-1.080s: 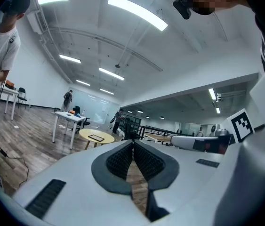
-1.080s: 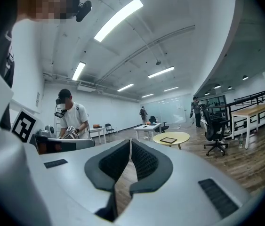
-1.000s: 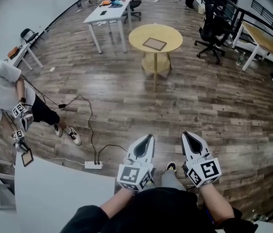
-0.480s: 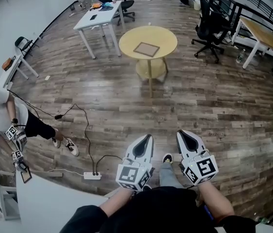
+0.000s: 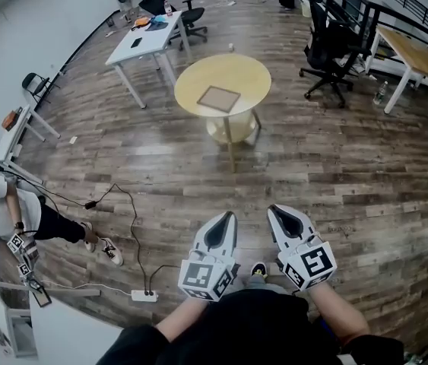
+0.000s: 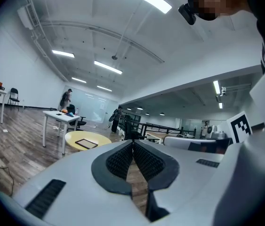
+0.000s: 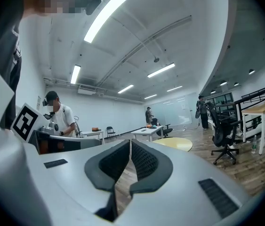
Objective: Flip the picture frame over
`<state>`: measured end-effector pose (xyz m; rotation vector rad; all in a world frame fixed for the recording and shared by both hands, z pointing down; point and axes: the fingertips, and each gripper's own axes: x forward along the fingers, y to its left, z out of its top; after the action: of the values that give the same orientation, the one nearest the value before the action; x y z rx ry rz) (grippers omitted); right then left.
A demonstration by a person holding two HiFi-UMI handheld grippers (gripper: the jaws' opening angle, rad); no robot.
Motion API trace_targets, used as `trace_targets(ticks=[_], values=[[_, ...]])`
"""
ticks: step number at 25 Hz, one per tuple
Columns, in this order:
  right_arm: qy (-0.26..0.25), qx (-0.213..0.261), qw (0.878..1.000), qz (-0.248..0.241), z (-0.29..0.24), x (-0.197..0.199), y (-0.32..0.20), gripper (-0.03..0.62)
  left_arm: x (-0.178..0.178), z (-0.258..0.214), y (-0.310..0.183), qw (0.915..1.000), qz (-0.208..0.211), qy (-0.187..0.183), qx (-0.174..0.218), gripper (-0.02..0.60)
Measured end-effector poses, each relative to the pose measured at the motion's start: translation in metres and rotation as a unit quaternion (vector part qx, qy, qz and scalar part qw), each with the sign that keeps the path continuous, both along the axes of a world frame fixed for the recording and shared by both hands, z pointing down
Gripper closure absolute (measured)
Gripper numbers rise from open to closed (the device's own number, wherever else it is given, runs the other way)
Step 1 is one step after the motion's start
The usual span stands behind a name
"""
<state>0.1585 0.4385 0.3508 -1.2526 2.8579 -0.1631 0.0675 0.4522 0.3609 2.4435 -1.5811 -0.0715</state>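
The picture frame (image 5: 219, 97) lies flat on a round yellow table (image 5: 255, 78) far ahead across the wooden floor. Both grippers are held level at waist height, side by side, far short of the table. My left gripper (image 5: 226, 218) is shut with nothing between its pads. My right gripper (image 5: 277, 211) is also shut and empty. In the left gripper view the picture frame (image 6: 86, 144) shows small on the yellow table (image 6: 101, 139), left of the closed left gripper (image 6: 133, 143). The right gripper view shows the yellow table (image 7: 177, 144) beyond the closed right gripper (image 7: 130, 143).
A white desk (image 5: 141, 36) stands behind the table to the left, black office chairs (image 5: 328, 48) to its right, a wooden desk (image 5: 419, 55) at far right. A person (image 5: 1, 211) with grippers stands at the left edge. A power strip (image 5: 144, 295) and cable lie on the floor.
The round table with the frame has drawn nearer and lower in the head view as both grippers travelled toward it. The person at left has slid toward the lower left corner.
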Motion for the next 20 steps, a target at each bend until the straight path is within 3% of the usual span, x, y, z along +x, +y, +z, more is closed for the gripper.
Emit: trace_targets(ticks=[10,20], values=[[0.015,0.004,1.0,-0.004,0.014,-0.02,-0.092,0.569,-0.014,0.01,-0.098,1.0,-0.004,0.001,0.003,0.552],[0.044,0.001,0.999,-0.007,0.017,-0.104,-0.257,0.569,-0.093,0.02,-0.267,1.0,0.003,0.006,-0.005,0.552]])
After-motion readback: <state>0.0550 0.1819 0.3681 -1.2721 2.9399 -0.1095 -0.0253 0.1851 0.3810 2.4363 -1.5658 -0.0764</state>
